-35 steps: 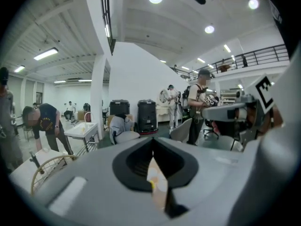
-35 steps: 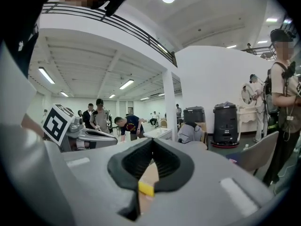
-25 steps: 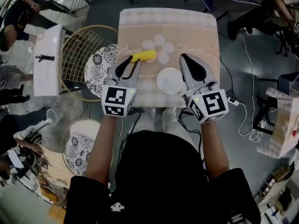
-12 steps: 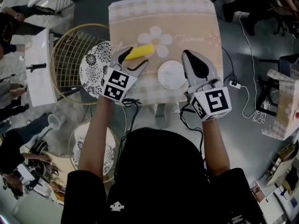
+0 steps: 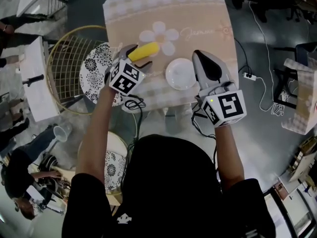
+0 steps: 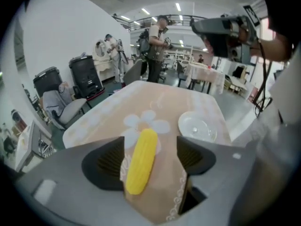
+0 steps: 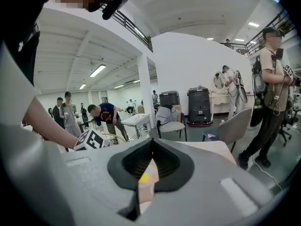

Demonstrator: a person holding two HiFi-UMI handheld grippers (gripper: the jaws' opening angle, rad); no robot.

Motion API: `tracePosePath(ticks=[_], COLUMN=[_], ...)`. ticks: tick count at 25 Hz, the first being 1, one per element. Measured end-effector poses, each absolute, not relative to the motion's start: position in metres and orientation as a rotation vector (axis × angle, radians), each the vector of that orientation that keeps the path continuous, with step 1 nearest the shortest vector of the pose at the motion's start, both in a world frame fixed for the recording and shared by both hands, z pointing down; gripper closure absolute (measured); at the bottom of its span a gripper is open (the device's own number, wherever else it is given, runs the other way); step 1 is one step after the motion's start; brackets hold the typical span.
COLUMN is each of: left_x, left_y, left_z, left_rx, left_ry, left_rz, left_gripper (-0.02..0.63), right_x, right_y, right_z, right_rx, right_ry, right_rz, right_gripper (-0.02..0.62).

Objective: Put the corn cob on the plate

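Right gripper [image 5: 198,55]: jaws closed together, nothing in them, tips just right of the plate [image 5: 181,74]. Left gripper [image 5: 139,56]: jaws have just been opening, now spread wide. Corn [image 5: 143,50] lies between them on the table [image 5: 198,14], unclamped, left of plate.

The head view looks steeply down on the table [image 5: 198,14]. The left gripper view sits low and close, facing its far side; both share the corn cob [image 6: 141,160] and plate [image 6: 197,126]. The right gripper view looks leftward.
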State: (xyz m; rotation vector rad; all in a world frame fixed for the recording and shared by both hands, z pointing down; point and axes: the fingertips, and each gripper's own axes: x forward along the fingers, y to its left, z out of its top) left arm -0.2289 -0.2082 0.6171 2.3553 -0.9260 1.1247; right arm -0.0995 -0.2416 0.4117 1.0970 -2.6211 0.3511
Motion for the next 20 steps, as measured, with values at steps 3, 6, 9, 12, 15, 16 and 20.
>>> tracePosePath(ticks=[3,6,9,12,15,16,20], left_x=[-0.225,-0.226,-0.229,-0.232,-0.234,-0.234,-0.237], left_y=[-0.211,-0.213,-0.214,-0.216,-0.219,-0.219,-0.220], left_z=[0.641,0.663,0.683,0.697,0.708,0.711,0.721], left_rx=[2.357,2.326,2.301,2.283,2.262,2.255,2.234], left_ry=[-0.812,-0.730,-0.680,-0.660,-0.650,-0.648,-0.638], left_rz=[1.264,1.356,1.417,1.446,1.463,1.470,1.496], left_gripper=[0.267,0.268,0.276,0.276,0.276,0.283,0.325], right_x=[-0.095,-0.090,-0.086,-0.082,-0.078,-0.077,-0.074], right_y=[-0.240,-0.239,-0.238,-0.237,-0.236,-0.236,-0.234], right_z=[0.417,0.424,0.430,0.435,0.440,0.441,0.445], right_rx=[1.114,1.129,1.138,1.146,1.156,1.159,1.172], right_ry=[-2.603,-2.581,-2.564,-2.548,-2.533,-2.527,-2.514], right_rz=[0.365,0.378,0.384,0.391,0.402,0.404,0.414], right_gripper=[0.594,0.594,0.593,0.594,0.593,0.594,0.594])
